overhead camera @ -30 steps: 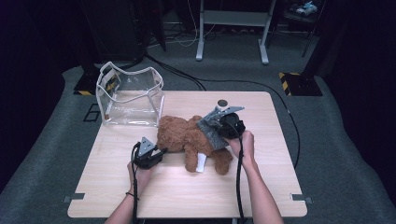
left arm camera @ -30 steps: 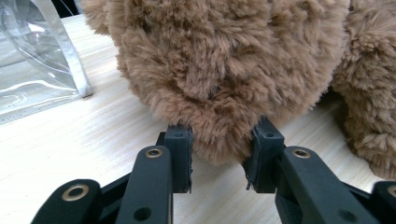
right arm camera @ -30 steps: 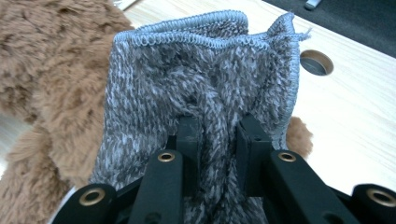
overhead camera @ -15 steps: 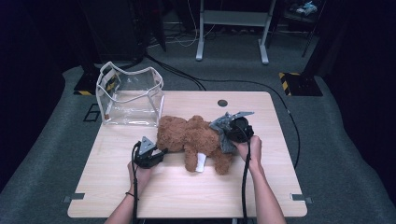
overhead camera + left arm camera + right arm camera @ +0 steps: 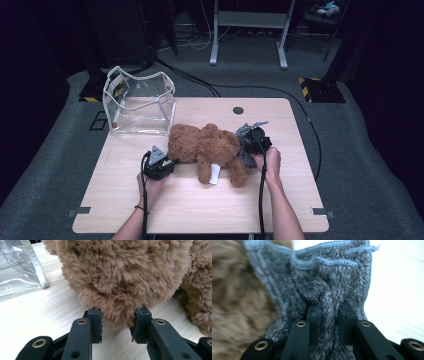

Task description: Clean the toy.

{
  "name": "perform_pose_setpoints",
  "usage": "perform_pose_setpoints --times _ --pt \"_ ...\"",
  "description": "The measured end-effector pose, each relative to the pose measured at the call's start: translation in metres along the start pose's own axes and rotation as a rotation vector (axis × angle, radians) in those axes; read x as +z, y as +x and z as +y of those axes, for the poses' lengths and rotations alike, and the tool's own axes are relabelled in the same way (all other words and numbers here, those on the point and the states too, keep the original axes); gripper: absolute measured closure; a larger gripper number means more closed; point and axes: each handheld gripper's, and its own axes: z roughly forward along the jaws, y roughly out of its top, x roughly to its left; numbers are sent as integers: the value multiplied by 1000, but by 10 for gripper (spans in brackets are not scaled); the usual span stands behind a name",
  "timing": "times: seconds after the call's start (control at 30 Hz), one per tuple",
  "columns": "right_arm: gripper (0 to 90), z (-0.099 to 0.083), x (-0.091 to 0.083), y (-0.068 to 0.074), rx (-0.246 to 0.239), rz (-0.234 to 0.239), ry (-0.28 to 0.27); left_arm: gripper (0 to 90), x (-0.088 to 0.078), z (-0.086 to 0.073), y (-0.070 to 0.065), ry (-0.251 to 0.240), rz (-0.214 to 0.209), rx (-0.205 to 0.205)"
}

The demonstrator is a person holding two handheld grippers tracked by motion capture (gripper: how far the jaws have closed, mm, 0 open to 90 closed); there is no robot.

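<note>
A brown teddy bear [image 5: 207, 150] lies on the wooden table [image 5: 200, 210], a white tag at its belly. My left gripper [image 5: 167, 162] sits at the bear's left end, its jaws pressed into a bulge of brown fur [image 5: 117, 290]. My right gripper [image 5: 247, 150] is at the bear's right side, shut on a bunched fold of grey knitted cloth [image 5: 324, 290] that lies against the bear [image 5: 234, 315].
A clear plastic bag with white trim [image 5: 140, 105] stands open at the table's back left. A small dark round hole [image 5: 238, 110] marks the tabletop near its far edge. Cables trail from both grippers toward the front edge.
My right gripper has moved toward the front of the table with the grey cloth, from the bear's upper right down to its right side. The left gripper has stayed put.
</note>
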Motion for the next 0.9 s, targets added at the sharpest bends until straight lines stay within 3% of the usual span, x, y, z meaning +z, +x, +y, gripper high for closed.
perform_pose_setpoints --times 0.1,0.2,0.27,0.43,0.53,0.7,0.77,0.9 --pt "744 -2 -2 -8 19 -52 16 667 0 0 0 0 -1 0" --pt "743 -5 -4 -20 53 -73 20 667 0 0 0 0 -1 0" --pt "743 -6 -8 -27 56 -80 -9 667 0 0 0 0 -1 -1" --pt "742 8 -22 -28 67 -16 -113 668 0 0 0 0 -2 0" --pt "740 24 -22 -23 55 28 -135 669 0 0 0 1 -2 1" --pt "737 46 -8 -15 10 70 -132 671 -1 1 1 17 -9 13" --pt "737 52 -1 -12 7 101 -120 673 -1 1 1 17 -9 14" --pt "738 60 16 -8 -11 117 -75 682 0 0 0 7 1 14"
